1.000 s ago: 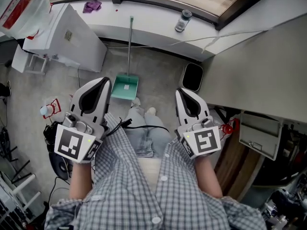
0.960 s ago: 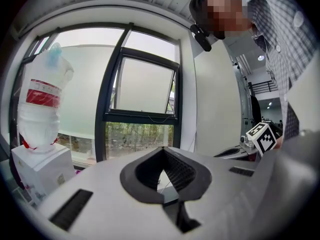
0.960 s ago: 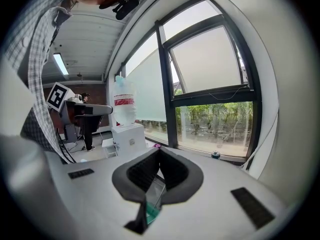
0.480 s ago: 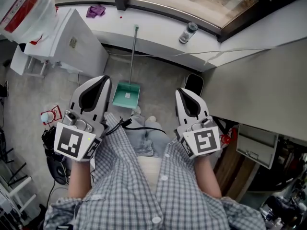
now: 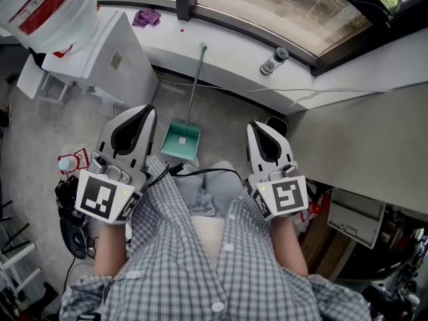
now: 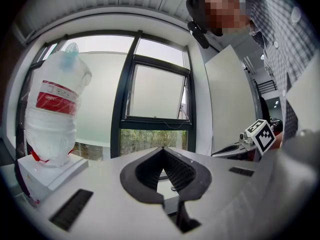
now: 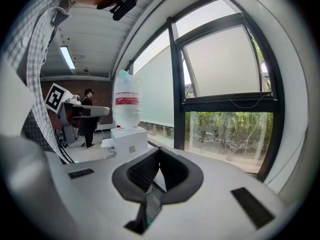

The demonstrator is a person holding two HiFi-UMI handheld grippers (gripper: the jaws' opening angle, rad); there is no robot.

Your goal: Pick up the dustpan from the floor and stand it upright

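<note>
The green dustpan (image 5: 182, 141) lies on the grey floor in the head view, just ahead of the person's feet. Its long handle (image 5: 196, 79) runs up and away to the white window sill (image 5: 227, 45). My left gripper (image 5: 147, 111) hangs to the left of the pan, high above the floor, jaws shut and empty. The right gripper (image 5: 253, 126) is level with it to the pan's right, also shut on nothing. In the left gripper view the left gripper (image 6: 162, 149) points at the window, and so does the right gripper (image 7: 159, 149) in its own view.
A water dispenser (image 5: 110, 55) with a big bottle (image 5: 47, 5) stands at the left. On the sill are a small bottle (image 5: 275, 60) and a purple cloth (image 5: 147, 17). A black bin (image 5: 279, 124) and a grey desk (image 5: 361, 132) are at the right.
The person has stepped toward the window, so the dustpan and sill sit nearer and lower in the head view. Both grippers kept their pose, shut and empty.
</note>
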